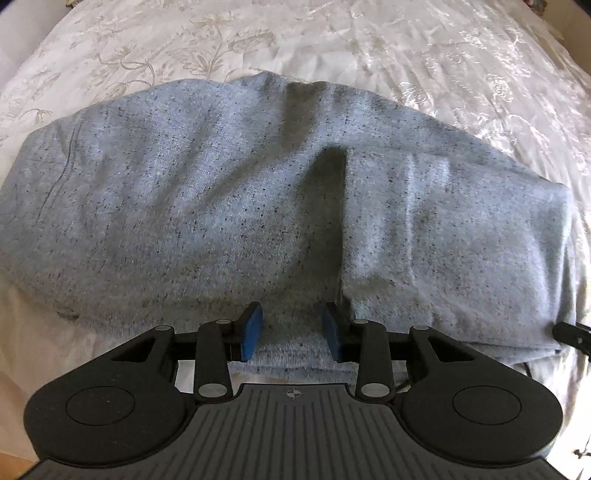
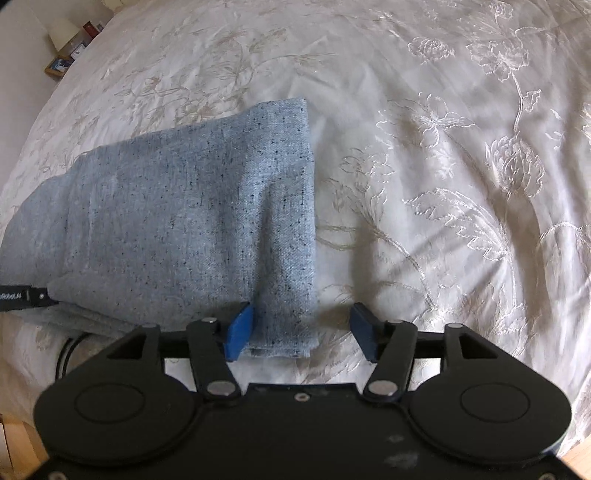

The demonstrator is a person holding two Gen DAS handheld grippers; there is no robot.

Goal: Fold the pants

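Note:
The pants [image 1: 221, 192] are grey-blue speckled cloth, folded into a long band across the white bedspread [image 1: 369, 44]. A doubled layer lies over their right part. My left gripper [image 1: 293, 330] points down at the band's near edge; its blue pads stand apart with flat cloth showing between them, and nothing is pinched. In the right wrist view the pants [image 2: 184, 206] end in a straight folded edge. My right gripper [image 2: 301, 332] is open wide over that near right corner: its left pad is at the cloth and its right pad is over bare bedspread [image 2: 443, 184].
The embroidered bedspread stretches far behind and to the right of the pants. A lamp [image 2: 64, 33] and a framed picture [image 2: 57, 66] stand on a bedside surface at the far left. The bed's near edge runs just below both grippers, with wooden floor [image 2: 14, 443] beyond it.

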